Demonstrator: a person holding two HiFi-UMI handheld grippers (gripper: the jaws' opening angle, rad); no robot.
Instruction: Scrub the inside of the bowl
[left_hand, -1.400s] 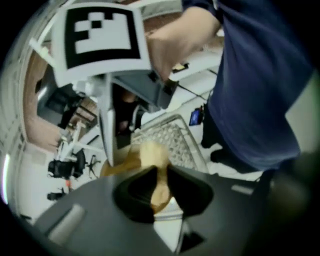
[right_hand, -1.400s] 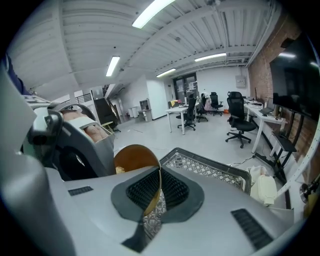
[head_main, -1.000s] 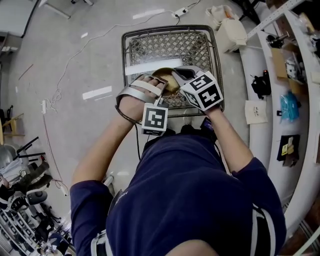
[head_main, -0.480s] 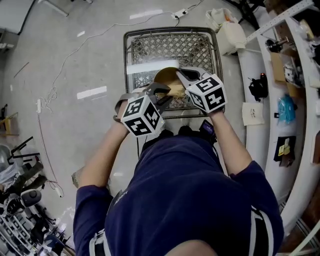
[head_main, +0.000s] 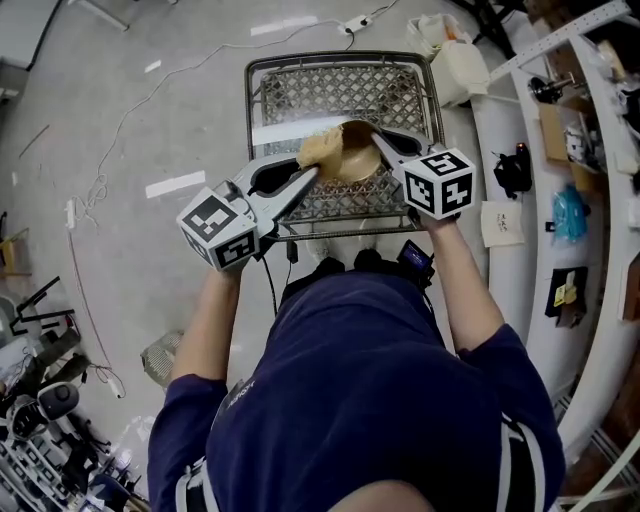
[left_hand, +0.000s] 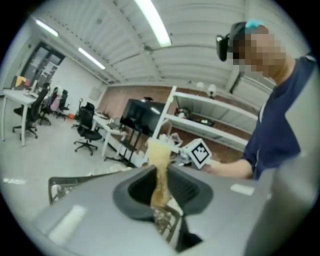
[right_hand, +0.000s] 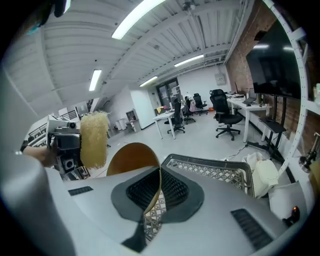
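At the upper middle of the head view, the left gripper (head_main: 300, 172) is clamped on a yellow sponge (head_main: 318, 148). Its jaws close on the lower part, so the free end sticks out for rubbing. That end sits at the left rim of the brown bowl (head_main: 357, 155), touching it or very nearly. Further right, the right gripper (head_main: 380, 142) pinches the bowl's edge, one jaw inside and one outside. It holds the bowl tilted, hollow toward the sponge, probably to steady it for scrubbing. Both hang above a wire basket (head_main: 340, 90) standing on the pale floor (head_main: 150, 120).
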